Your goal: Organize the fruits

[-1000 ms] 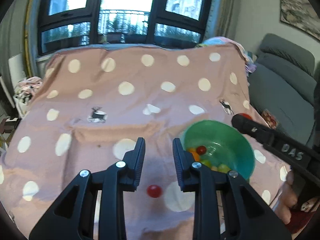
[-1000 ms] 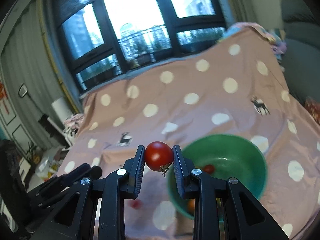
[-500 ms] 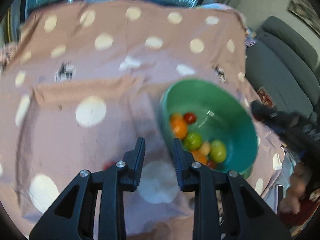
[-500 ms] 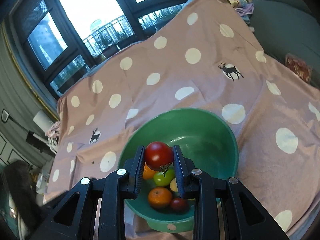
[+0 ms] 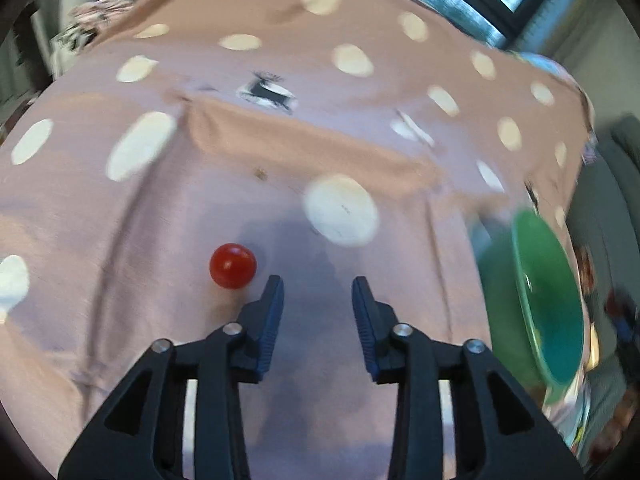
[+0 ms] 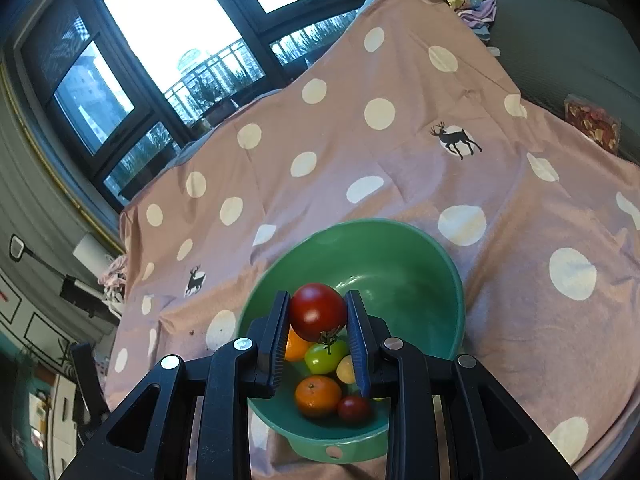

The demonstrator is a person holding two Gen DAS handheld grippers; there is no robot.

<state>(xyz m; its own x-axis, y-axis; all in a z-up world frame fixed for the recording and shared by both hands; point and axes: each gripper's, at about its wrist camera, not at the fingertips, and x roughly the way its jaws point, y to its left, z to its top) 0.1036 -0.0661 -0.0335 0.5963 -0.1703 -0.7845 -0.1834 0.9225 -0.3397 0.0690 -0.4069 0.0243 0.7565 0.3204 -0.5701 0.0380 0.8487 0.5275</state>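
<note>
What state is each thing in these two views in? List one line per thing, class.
left gripper: jaws opening, nothing between them
right gripper: shut on the red tomato, above the bowl
green bowl: upright on the cloth, fruit inside
small red tomato: loose on the spotted cloth, beside the left gripper's finger
orange fruit: lying in the bowl
</note>
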